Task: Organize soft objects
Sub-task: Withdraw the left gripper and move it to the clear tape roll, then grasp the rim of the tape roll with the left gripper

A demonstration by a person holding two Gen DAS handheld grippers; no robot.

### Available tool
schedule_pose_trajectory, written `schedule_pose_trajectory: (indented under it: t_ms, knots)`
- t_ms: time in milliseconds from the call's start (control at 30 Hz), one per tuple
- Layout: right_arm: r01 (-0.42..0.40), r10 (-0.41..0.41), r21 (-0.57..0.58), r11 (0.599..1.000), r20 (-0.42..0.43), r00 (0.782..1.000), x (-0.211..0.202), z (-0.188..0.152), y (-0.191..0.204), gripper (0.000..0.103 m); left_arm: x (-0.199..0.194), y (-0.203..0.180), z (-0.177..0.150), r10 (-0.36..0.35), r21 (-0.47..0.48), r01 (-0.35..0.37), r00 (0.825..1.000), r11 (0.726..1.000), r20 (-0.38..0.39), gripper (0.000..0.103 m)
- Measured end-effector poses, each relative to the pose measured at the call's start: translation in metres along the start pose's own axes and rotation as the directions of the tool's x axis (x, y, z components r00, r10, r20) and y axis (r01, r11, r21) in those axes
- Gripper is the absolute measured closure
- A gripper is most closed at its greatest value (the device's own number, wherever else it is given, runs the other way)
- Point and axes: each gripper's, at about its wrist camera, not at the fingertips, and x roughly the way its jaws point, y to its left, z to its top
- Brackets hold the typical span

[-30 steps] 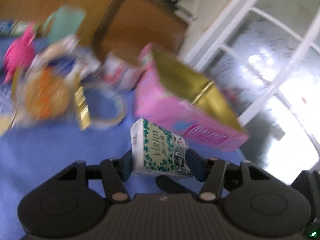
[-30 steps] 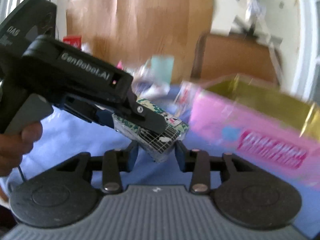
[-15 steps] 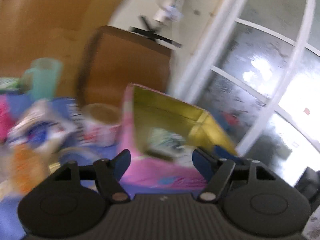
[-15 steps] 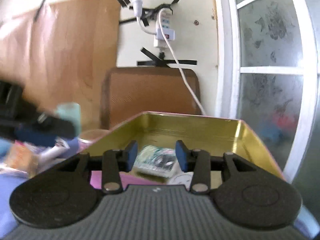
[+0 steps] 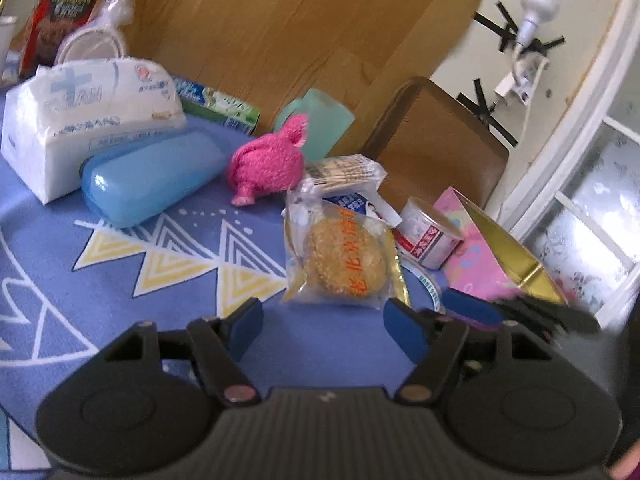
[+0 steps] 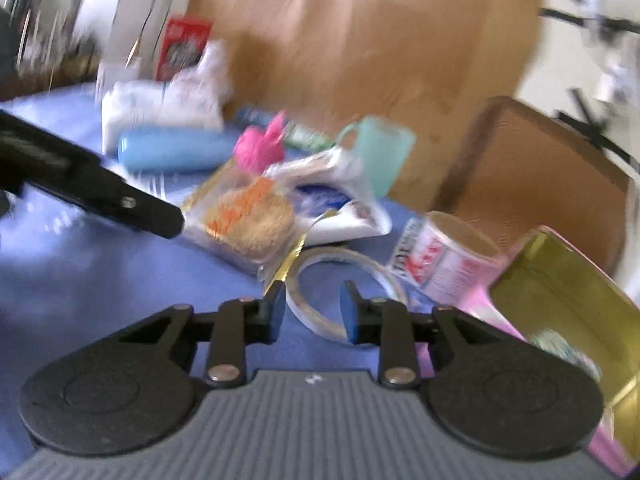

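Observation:
My left gripper [image 5: 326, 320] is open and empty over the blue cloth [image 5: 120, 292], just short of a bagged sesame cake [image 5: 344, 260]. A pink plush toy [image 5: 268, 164] and a white tissue pack [image 5: 88, 104] lie farther back. My right gripper [image 6: 314, 308] hovers above a tape ring [image 6: 360, 264]; its jaws are closing with nothing pressed between the pads. The pink box with a gold inside [image 6: 560, 300] stands at the right, and a green-and-white tissue packet [image 6: 560, 344] lies in it. The left gripper's finger [image 6: 92, 184] reaches in beside the blurred cake [image 6: 248, 216].
A blue case [image 5: 148, 176], a teal cup [image 5: 320, 124], a small can [image 5: 428, 236] and a white snack bag [image 5: 348, 176] crowd the cloth. A brown chair back [image 5: 436, 148] and a wooden panel stand behind. The pink box [image 5: 476, 264] is at the right edge.
The green-and-white packet, held between both grippers a second ago, now lies in the pink box. Both grippers have swung left toward the pile. The left jaws have widened and the right narrowed.

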Motion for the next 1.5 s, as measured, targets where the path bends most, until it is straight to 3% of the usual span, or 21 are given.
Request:
schedule_pose_trajectory:
  t_ms: [100,167,200,300,400,533,667,833,867,1000,1167,1200,1267,1367,1400,1433,1500]
  knots:
    - [-0.034,0.033,-0.027,0.999,-0.062,0.998,0.013,-0.001,-0.003,0.071,-0.001,0.002,0.000,-0.013,-0.009,0.013,1.000,1.000,0.004,0.032]
    - [-0.090,0.094,0.050,0.995,-0.101,0.990,0.013,0.002,-0.015,0.082,0.001,0.007,-0.001,-0.036,-0.035,0.036,0.999,0.999,0.006,0.032]
    - [-0.100,0.108,0.075,0.992,-0.107,0.988,0.011,0.003,-0.016,0.082,0.000,0.011,0.000,-0.048,-0.053,0.048,0.999,0.997,0.008,0.032]
    - [-0.099,0.106,0.078,0.992,-0.100,0.989,-0.017,-0.009,-0.002,0.083,-0.002,0.017,0.000,-0.069,-0.084,0.070,0.998,0.994,0.013,0.032]
    - [-0.187,0.199,0.124,0.974,-0.089,0.976,-0.045,-0.021,0.016,0.090,-0.002,0.017,0.000,-0.072,-0.087,0.073,0.997,0.993,0.013,0.032]
    - [-0.278,0.284,0.128,0.952,-0.032,0.958,-0.066,-0.029,0.053,0.091,-0.002,0.016,0.000,-0.074,-0.081,0.075,0.997,0.994,0.011,0.029]
    - [-0.258,0.257,0.069,0.964,0.017,0.966,-0.066,-0.031,0.082,0.080,-0.003,0.014,-0.001,-0.070,-0.068,0.070,0.998,0.995,0.001,0.029]
    - [-0.234,0.226,0.149,0.961,0.071,0.972,-0.082,-0.031,0.063,0.078,-0.008,0.016,-0.001,-0.089,-0.079,0.086,0.995,0.993,-0.032,0.031]
    - [-0.225,0.213,0.158,0.961,0.091,0.973,-0.088,-0.032,0.058,0.072,-0.011,0.016,-0.002,-0.092,-0.080,0.088,0.995,0.993,-0.043,0.032]
    - [-0.179,0.161,0.165,0.970,0.118,0.980,-0.100,-0.045,0.047,0.030,-0.025,0.003,-0.003,-0.148,-0.070,0.143,0.986,0.987,-0.077,0.034]
    - [-0.111,0.104,0.117,0.987,0.064,0.993,-0.081,-0.054,0.051,0.021,-0.025,-0.037,-0.009,-0.101,0.075,0.116,0.979,0.990,-0.177,0.043]
    - [-0.115,0.108,0.107,0.988,0.067,0.992,-0.078,-0.055,0.052,0.015,-0.020,-0.042,-0.011,-0.075,0.092,0.096,0.975,0.991,-0.209,0.044]
    - [-0.114,0.110,0.088,0.990,0.053,0.993,-0.072,-0.055,0.057,0.015,-0.010,-0.048,-0.017,-0.018,0.113,0.049,0.966,0.992,-0.259,0.046]
    - [-0.134,0.128,0.139,0.981,0.050,0.990,-0.069,-0.058,0.056,0.014,-0.008,-0.056,-0.023,0.016,0.151,0.023,0.968,0.988,-0.249,0.046]
    - [-0.149,0.144,0.176,0.973,0.043,0.989,-0.069,-0.059,0.052,0.016,-0.007,-0.058,-0.025,0.011,0.148,0.027,0.968,0.989,-0.251,0.048]
    - [-0.155,0.149,0.207,0.966,0.044,0.988,-0.068,-0.059,0.047,0.018,-0.006,-0.058,-0.026,-0.009,0.138,0.047,0.965,0.989,-0.264,0.061]
    - [-0.150,0.142,0.198,0.969,0.052,0.988,-0.072,-0.060,0.048,0.023,-0.004,-0.062,-0.027,-0.016,0.127,0.052,0.963,0.991,-0.271,0.062]
